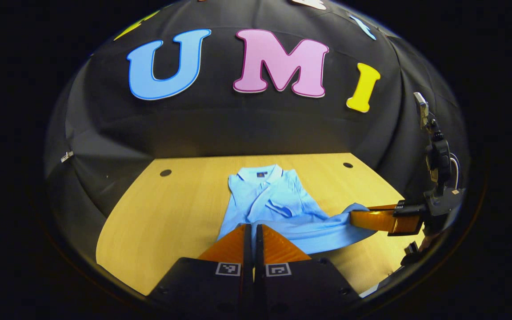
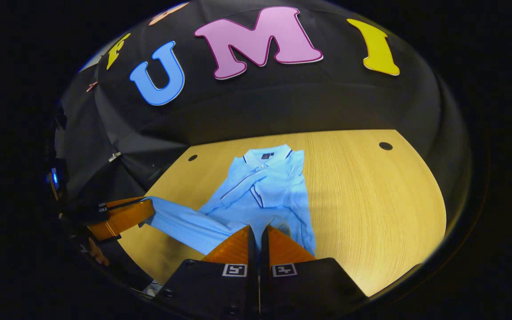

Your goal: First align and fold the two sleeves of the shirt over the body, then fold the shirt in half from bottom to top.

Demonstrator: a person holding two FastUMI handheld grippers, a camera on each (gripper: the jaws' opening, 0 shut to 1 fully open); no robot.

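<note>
A light blue polo shirt [image 1: 274, 200] lies on the wooden table [image 1: 171, 213], collar [image 1: 258, 173] at the far end, both sleeves [image 2: 242, 184] crossed over the chest. Its bottom hem is lifted off the table toward me and stretched sideways. In the left gripper view, my left gripper [image 1: 254, 226] is shut on the hem, and farther right the right gripper [image 1: 354, 218] pinches the hem's other corner. In the right gripper view, the shirt [image 2: 269, 186] runs down to my right gripper [image 2: 258, 229], shut on the hem, while the left gripper [image 2: 149, 206] holds the stretched corner at the left.
The table [image 2: 371, 191] has small dark holes near its far corners [image 1: 165, 173] [image 2: 385, 146]. Bare wood stretches on both sides of the shirt. The black cloth wall closes in behind and around the table.
</note>
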